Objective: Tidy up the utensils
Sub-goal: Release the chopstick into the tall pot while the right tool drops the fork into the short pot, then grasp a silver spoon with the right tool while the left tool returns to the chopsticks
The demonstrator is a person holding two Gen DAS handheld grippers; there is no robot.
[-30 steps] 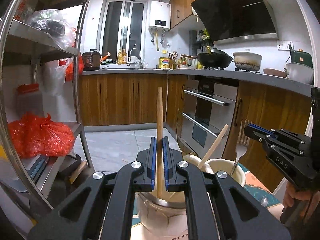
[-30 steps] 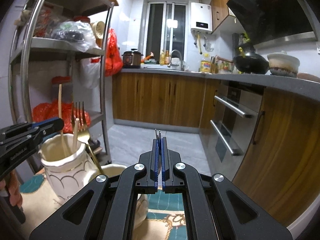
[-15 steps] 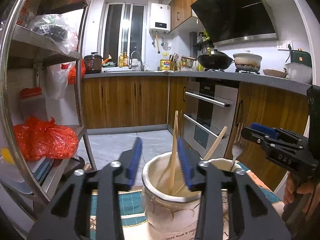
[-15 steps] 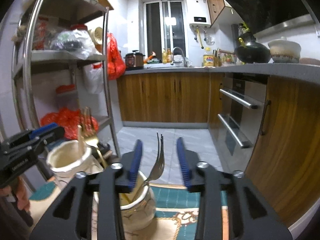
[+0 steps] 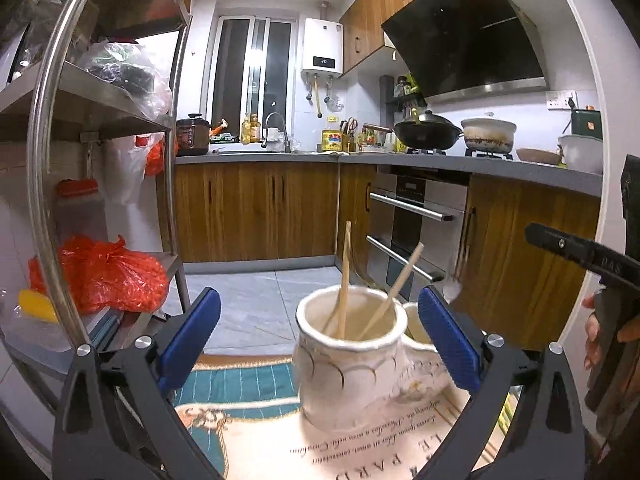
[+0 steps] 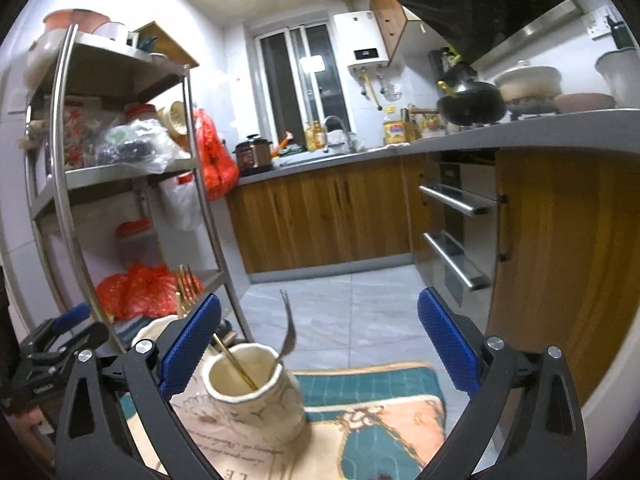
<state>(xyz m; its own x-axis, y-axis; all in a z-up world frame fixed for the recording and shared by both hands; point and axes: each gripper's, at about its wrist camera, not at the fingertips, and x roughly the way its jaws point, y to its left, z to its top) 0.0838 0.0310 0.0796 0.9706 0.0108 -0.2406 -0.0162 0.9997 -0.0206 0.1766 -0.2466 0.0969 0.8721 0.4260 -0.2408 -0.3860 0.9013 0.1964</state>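
In the left wrist view, a steel shelving rack [image 5: 52, 152] rises at the far left, a red plastic bag [image 5: 108, 276] on a lower shelf. The left gripper [image 5: 320, 344] has its blue-padded jaws opening, spread wide with nothing pressed between them. A cream ceramic jar [image 5: 352, 376] stands between the two pads, touching neither, on a patterned mat [image 5: 248, 384]. Two wooden chopsticks [image 5: 344, 276] stand in this jar: one close to upright, the other leaning toward the right. Just right of the jar and touching it is a second cream jar [image 5: 420, 324], mostly hidden behind the right pad. Farther right the right gripper shows only as a dark arm, a hand [image 5: 600, 336] wrapped on its grip.

In the right wrist view, the left gripper sits at the far left edge, left of the jars. Next comes the rim of the chopstick jar [image 6: 156, 328], largely covered by the left pad, with a gold fork [image 6: 186, 288] poking up above that pad. The right gripper [image 6: 320, 344] also has its jaws opening, wide apart and empty. The second jar [image 6: 256, 396] stands between its pads, nearer the left one, and clear of both. A silver fork [image 6: 289, 332] leans against that jar's right rim, tines up, and a thin gold handle [image 6: 236, 364] slants down into it from the left.
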